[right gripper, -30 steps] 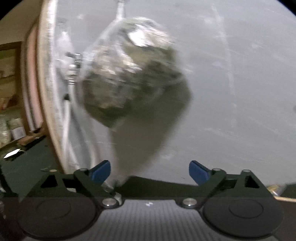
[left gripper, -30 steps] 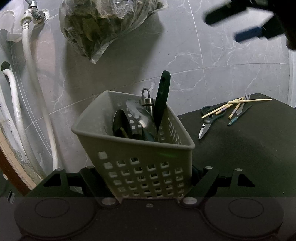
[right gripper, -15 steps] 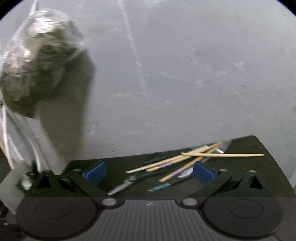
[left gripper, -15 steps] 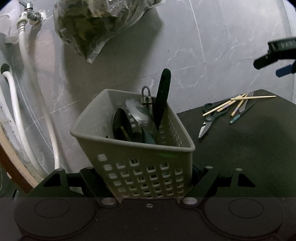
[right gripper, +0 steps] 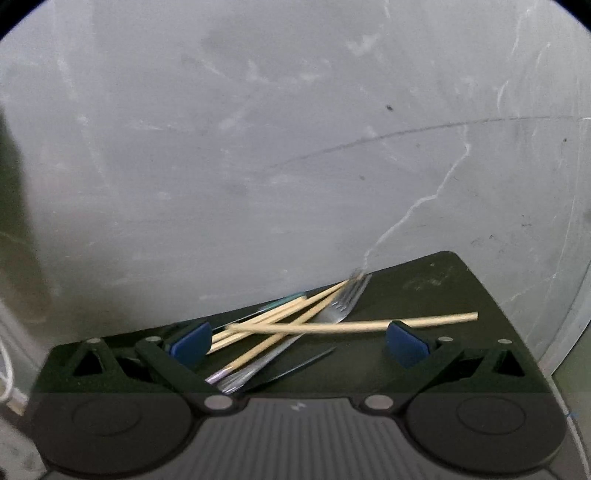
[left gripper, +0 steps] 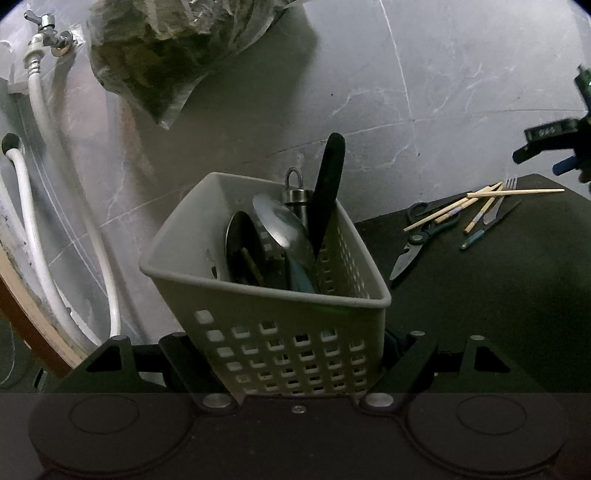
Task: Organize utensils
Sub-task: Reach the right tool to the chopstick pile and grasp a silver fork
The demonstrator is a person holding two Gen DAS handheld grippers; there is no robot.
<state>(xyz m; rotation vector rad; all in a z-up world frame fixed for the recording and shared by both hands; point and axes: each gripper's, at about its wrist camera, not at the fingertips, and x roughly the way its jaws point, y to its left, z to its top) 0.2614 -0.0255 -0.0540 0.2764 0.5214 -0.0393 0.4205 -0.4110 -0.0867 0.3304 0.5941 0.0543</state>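
Observation:
My left gripper [left gripper: 297, 354] is shut on a beige perforated utensil basket [left gripper: 280, 317] and holds it at the left end of the dark table [left gripper: 498, 295]. The basket holds spoons [left gripper: 280, 229], a black-handled utensil [left gripper: 327, 184] and a steel tool with a ring. Far right on the table lie wooden chopsticks [left gripper: 480, 201], a fork [left gripper: 500, 199], scissors [left gripper: 413, 240] and a thin dark utensil [left gripper: 491, 225]. My right gripper [right gripper: 299, 341] is open with blue pads [right gripper: 190, 341], hovering just over the chopsticks [right gripper: 351, 325] and fork [right gripper: 332, 314]. It also shows in the left wrist view [left gripper: 554, 151].
A grey marble wall [left gripper: 369, 92] stands behind the table. A plastic bag of dark greens [left gripper: 177, 48] hangs on it at upper left. White hoses [left gripper: 40, 110] and a tap [left gripper: 48, 29] run down the left side. The table's far right corner [right gripper: 454, 258] ends near the wall.
My right gripper swung from facing the hanging bag, rightward and down to the chopstick pile, still open. The left gripper and basket stayed nearly still.

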